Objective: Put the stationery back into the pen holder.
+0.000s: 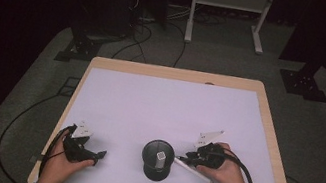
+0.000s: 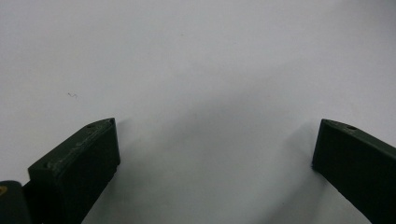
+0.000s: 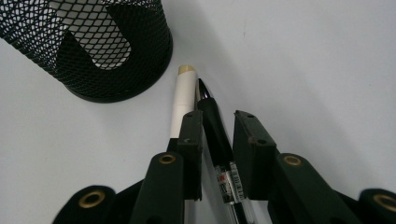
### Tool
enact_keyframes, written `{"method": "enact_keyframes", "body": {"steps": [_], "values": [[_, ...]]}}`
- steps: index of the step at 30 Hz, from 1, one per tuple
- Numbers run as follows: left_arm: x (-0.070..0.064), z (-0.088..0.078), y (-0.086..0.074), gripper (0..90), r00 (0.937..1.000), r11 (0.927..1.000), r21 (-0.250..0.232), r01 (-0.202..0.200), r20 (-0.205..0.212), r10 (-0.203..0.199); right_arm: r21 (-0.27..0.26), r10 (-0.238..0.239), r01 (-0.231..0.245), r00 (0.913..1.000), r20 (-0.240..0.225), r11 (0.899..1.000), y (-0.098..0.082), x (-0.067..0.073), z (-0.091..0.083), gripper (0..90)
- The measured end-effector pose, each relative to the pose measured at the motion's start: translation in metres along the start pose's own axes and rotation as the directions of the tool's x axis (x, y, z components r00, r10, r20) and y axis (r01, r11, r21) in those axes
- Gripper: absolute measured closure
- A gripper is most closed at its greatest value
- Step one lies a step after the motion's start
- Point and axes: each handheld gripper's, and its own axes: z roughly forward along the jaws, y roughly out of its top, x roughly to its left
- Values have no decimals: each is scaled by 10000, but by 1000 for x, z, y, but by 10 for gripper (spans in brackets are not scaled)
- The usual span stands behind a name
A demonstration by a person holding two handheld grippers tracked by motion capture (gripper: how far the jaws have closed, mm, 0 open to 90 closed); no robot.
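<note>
High view: black mesh cup (image 1: 157,160) stands upright on the white bench (image 1: 159,101), near its front edge; one white stick-like item stands inside it. Right gripper (image 1: 188,159) sits just right of the cup, low over a white marker (image 1: 193,170) lying flat. Left gripper (image 1: 100,154) rests well left of the cup, parked clear.

Left gripper view: jaws wide, bare bench between them, nothing held.

Right gripper view: right gripper (image 3: 219,135) jaws narrow, straddling a black pen (image 3: 219,140); left pad touches it, right pad shows a gap, so not yet clamped. White marker (image 3: 182,100) lies alongside, outside the left jaw, tip just short of the mesh cup (image 3: 102,46). Likely picking the pen for the cup.
</note>
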Motion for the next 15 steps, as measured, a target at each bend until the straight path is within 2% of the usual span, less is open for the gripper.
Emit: {"method": "enact_keyframes", "body": {"steps": [10,15], "values": [[0,0,0,0,10000,10000,-1,-1,3,1,28,93,-93,9999,-60,10000,-1,-1,2,791],[0,0,0,0,10000,10000,-3,2,2,-2,-69,223,-223,9998,-11,9997,-1,-2,-1,793]]}}
